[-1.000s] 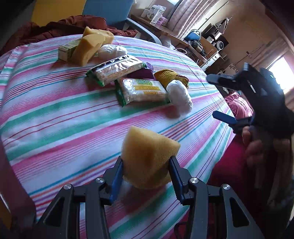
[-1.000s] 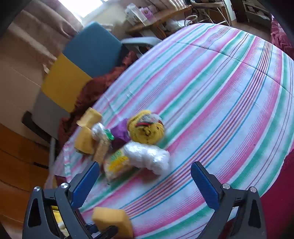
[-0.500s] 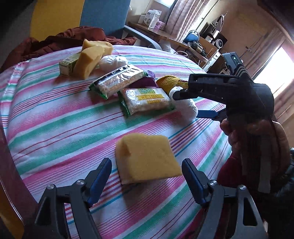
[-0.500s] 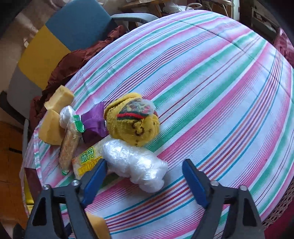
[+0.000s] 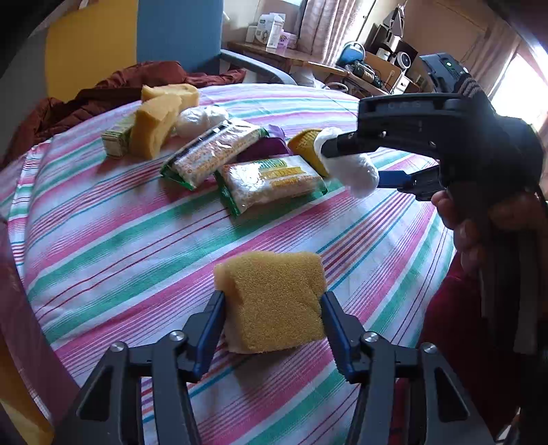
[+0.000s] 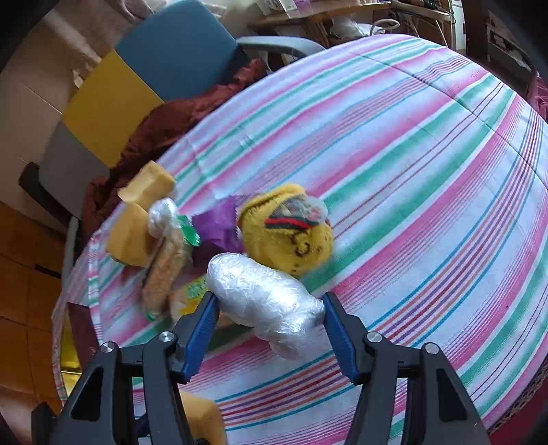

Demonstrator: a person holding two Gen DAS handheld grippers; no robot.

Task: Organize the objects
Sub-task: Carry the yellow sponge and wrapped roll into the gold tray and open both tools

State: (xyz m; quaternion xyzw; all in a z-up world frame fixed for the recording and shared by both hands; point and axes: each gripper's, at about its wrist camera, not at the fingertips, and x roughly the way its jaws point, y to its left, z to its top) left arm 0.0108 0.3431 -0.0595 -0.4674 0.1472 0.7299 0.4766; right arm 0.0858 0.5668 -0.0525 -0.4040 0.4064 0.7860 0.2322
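A yellow sponge [image 5: 270, 287] lies flat on the striped tablecloth [image 5: 120, 239] near the front edge. My left gripper [image 5: 272, 296] is closing, and both pads touch the sponge's sides. A white plastic-wrapped bundle [image 6: 263, 301] lies beside a yellow knitted item [image 6: 287, 229]. My right gripper [image 6: 269, 298] is closing too, a pad against each end of the bundle. In the left wrist view the right gripper [image 5: 352, 164] spans that bundle [image 5: 356, 171], with a person's hand [image 5: 462, 222] holding it.
Two snack packs [image 5: 212, 154] [image 5: 270, 181], a purple item [image 6: 215, 226], two more sponges [image 5: 154, 126], a small carton [image 5: 114, 138] and another white bundle [image 5: 198, 118] cluster at the far side. A blue and yellow chair [image 5: 178, 30] with dark red cloth [image 5: 102, 92] stands behind.
My left gripper let the sponge down flat, opened wide, then closed across its broader sides. My right gripper came in from open over the white bundle and closed on its ends.
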